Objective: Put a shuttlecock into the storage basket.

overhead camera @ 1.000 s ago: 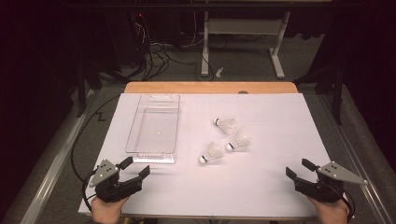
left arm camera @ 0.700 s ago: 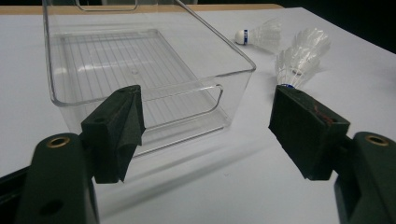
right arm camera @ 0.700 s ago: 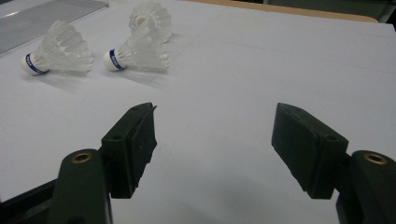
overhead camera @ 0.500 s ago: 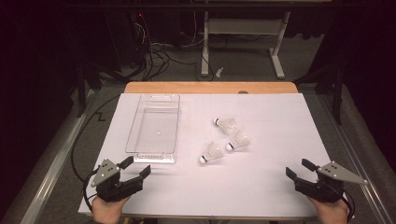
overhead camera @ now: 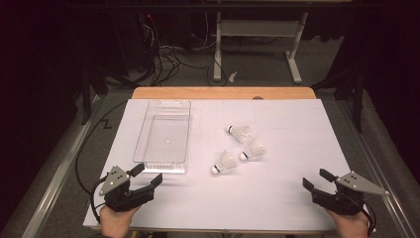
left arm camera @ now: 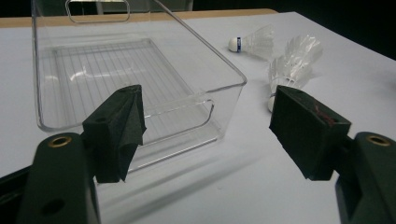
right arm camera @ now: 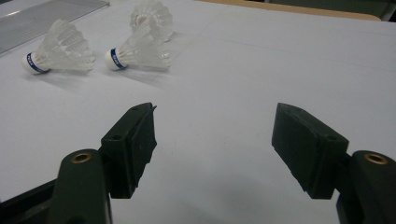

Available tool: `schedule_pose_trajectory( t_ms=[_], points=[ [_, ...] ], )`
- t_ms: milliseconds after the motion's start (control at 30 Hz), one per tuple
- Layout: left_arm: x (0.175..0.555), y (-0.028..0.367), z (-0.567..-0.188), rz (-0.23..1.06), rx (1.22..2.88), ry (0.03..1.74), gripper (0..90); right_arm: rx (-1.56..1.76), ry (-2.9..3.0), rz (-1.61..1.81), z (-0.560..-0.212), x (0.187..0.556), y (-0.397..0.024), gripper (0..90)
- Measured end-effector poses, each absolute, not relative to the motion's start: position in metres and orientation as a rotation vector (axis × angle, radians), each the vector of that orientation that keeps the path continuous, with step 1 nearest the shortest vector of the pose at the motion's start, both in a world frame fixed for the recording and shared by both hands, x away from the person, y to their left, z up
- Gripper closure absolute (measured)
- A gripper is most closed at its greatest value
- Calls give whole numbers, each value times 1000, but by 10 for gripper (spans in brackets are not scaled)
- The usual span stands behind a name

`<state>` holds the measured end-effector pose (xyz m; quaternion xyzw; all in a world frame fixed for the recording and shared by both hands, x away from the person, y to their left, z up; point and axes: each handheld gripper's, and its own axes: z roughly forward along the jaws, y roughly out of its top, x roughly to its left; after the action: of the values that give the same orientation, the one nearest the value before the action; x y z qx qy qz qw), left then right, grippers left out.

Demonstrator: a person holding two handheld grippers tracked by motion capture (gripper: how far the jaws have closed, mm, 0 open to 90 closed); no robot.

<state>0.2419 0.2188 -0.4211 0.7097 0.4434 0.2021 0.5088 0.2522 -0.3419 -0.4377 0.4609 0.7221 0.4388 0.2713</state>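
Note:
A clear plastic bin (overhead camera: pixel 163 139) lies empty on the left half of the white table. Three white shuttlecocks rest right of it: one farthest (overhead camera: pixel 240 132), one to the right (overhead camera: pixel 254 149), one nearest (overhead camera: pixel 226 162). My left gripper (overhead camera: pixel 147 174) stands open just short of the bin's near right corner, nothing between its jaws. In the left gripper view the bin's near wall (left arm camera: pixel 187 112) is close ahead, with two shuttlecocks (left arm camera: pixel 292 65) beyond at the right. My right gripper (overhead camera: pixel 316 179) is open at the near right; its view shows the shuttlecocks (right arm camera: pixel 58 49) far ahead at the left.
A white sheet (overhead camera: pixel 287 124) covers the table, with a wooden strip (overhead camera: pixel 223 92) along the far edge. Beyond stand a desk frame (overhead camera: pixel 257 34) and floor cables (overhead camera: pixel 163 59). A black cable (overhead camera: pixel 81 153) trails off the table's left side.

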Motion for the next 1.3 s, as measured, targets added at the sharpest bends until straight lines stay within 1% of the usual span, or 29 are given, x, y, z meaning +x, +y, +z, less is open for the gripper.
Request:
schedule_pose_trajectory(
  t_ms=[667, 1300],
  points=[
    [251, 199, -410, 463, 1744, 996, 275, 1242, 1944, 1179, -438, 252, -342, 309],
    [260, 179, -407, 422, 1772, 950, 279, 1239, 1948, 1180, -438, 253, -342, 309]
  ],
)
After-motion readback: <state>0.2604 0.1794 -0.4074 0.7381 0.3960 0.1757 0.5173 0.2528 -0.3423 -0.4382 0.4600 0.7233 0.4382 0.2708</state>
